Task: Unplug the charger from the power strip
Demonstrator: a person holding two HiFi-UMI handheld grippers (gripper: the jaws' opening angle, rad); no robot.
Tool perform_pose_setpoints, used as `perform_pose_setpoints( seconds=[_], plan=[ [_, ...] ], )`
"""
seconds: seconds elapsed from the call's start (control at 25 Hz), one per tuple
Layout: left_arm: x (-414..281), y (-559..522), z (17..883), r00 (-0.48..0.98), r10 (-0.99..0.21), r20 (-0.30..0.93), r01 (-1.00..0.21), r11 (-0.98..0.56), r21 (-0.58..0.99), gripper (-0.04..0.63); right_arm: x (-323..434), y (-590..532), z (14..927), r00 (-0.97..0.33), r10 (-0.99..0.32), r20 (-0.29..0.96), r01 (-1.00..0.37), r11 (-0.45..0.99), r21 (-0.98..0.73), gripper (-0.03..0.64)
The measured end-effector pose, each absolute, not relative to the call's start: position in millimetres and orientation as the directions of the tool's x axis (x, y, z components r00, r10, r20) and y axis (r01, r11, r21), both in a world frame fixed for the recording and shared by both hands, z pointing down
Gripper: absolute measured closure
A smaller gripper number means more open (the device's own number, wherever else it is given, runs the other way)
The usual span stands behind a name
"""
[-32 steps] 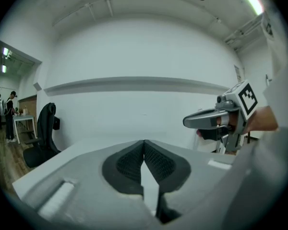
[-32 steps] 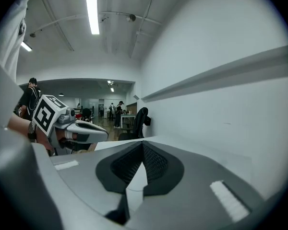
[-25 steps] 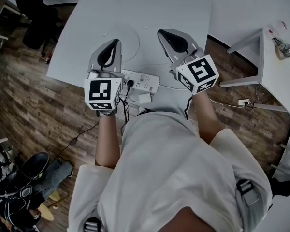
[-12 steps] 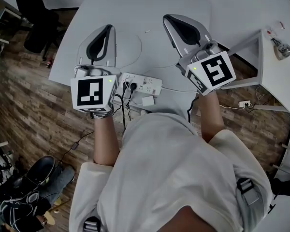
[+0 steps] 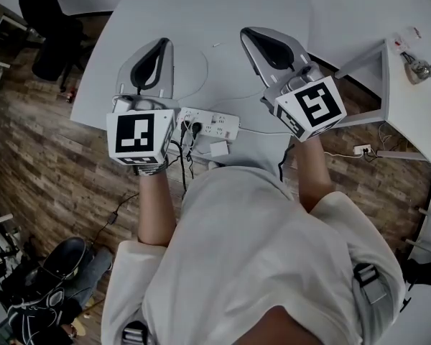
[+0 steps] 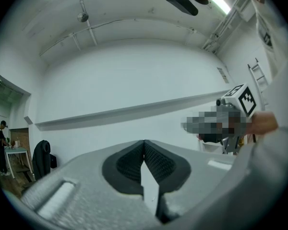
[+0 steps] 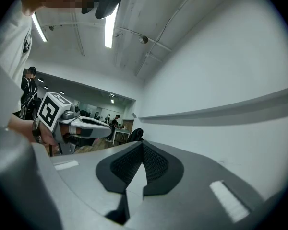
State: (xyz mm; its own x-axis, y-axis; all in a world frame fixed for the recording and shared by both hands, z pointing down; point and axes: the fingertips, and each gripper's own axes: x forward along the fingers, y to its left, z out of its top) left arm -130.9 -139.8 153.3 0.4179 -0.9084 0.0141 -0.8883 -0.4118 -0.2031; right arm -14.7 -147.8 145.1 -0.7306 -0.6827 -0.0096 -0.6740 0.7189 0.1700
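My left tool [image 5: 158, 45] is fully closed. In the left gripper view its two dark ribbed pads meet along one line with nothing between them. My right tool [image 5: 250, 34] is the same: pads pressed together, nothing gripped. Both tools point level and away from me, so their own views show only a white wall and ceiling, not the tabletop.

The white power strip [image 5: 214, 125] lies flat on the pale tabletop [image 5: 223, 13], close to the edge nearest my body. Seen from my head, my left tool hangs beyond the strip's left end, and its back part hides that corner of the strip. My right tool hangs beyond the strip's right end, apart from it. Neither tool touches the strip.

A black plug [image 5: 194, 128] sits in a socket near the strip's left end. Its dark cable [image 5: 184, 165] runs off the strip's near side and down toward the wooden floor [image 5: 72, 171]. The charger [image 5: 219, 149], a small white block as far as I can tell, lies against the strip's near long edge, about mid-length. I cannot tell whether its prongs are seated in a socket. A thin white lead [image 5: 262, 131] runs from the strip's right end.
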Motion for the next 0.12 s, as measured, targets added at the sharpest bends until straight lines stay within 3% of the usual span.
perform_pose_setpoints(
  seconds=[0.12],
  plan=[
    [-125.0, -144.2, 157.2, 0.429, -0.903, 0.028, -0.882, -0.426, -0.201, 0.589, -10.0, -150.7, 149.5, -0.726, -0.688, 0.004, -0.678, 0.716, 0.169, 0.617]
  ],
)
